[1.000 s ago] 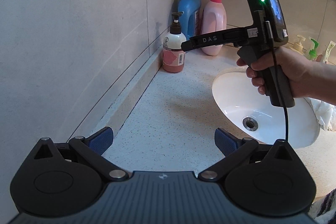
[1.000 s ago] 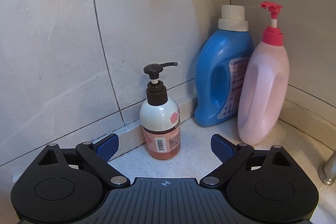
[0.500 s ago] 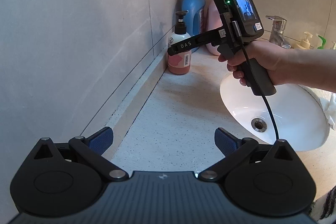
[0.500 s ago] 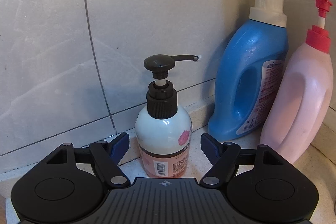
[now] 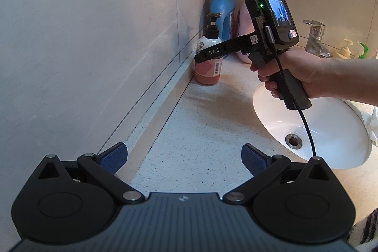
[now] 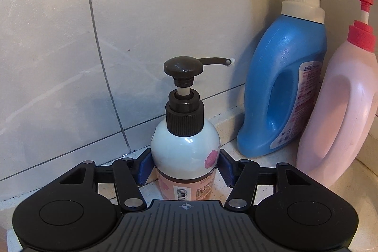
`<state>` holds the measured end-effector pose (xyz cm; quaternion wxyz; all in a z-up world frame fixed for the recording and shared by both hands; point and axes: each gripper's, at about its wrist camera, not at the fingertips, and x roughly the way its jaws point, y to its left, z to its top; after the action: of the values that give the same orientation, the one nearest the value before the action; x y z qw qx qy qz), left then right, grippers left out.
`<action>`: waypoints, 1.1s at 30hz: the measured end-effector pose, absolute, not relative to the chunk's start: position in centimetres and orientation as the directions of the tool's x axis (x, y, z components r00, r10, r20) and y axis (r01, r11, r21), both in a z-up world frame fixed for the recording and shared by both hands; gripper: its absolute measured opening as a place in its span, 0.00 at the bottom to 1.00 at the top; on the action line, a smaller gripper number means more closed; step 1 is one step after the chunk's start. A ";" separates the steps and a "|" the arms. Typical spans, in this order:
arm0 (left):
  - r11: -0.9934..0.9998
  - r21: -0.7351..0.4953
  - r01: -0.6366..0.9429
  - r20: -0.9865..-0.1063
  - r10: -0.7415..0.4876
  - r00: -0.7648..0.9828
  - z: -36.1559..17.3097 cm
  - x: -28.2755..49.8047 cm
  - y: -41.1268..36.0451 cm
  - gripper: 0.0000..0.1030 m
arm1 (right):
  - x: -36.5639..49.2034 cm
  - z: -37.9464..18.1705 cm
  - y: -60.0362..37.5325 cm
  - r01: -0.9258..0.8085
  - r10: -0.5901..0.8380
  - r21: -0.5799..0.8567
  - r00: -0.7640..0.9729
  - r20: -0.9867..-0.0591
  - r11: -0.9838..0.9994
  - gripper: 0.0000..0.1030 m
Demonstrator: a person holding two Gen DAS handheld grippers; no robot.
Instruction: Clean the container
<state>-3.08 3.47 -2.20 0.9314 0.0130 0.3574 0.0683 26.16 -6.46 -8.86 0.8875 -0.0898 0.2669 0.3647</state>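
A white pump bottle (image 6: 185, 152) with a black pump head and a pink label stands on the speckled counter against the tiled wall; it also shows in the left wrist view (image 5: 209, 63). My right gripper (image 6: 185, 168) has its blue pads pressed on both sides of the bottle's body. In the left wrist view the right gripper (image 5: 203, 56) is held by a hand and reaches the bottle. My left gripper (image 5: 183, 157) is open and empty, low over the counter near the wall.
A blue detergent bottle (image 6: 283, 96) and a pink pump bottle (image 6: 340, 110) stand in the corner right of the white bottle. A white sink basin (image 5: 330, 124) with a drain and a chrome tap (image 5: 315, 38) lie to the right. Small bottles stand behind the tap.
My right gripper has moved forward to the pump bottle and closed its pads on the bottle's sides. My left gripper has stayed open in about the same place.
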 end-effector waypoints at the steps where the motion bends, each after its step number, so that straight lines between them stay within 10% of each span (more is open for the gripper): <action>1: 0.990 0.075 -0.118 -0.664 0.138 0.735 -2.2 -3.0 3.5 1.00 | 26.0 -8.8 -6.6 -0.695 0.601 0.038 0.591 -0.538 0.718 0.59; 33: 0.999 0.049 -0.003 -0.662 0.035 0.749 -3.3 -3.4 2.1 1.00 | 11.2 -6.6 -11.0 -0.786 0.673 0.091 0.457 -0.582 0.612 0.59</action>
<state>-3.43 2.06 -3.26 0.9349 0.0225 0.3542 0.0102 11.19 -11.04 -6.62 0.8480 -0.0959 0.2945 0.4300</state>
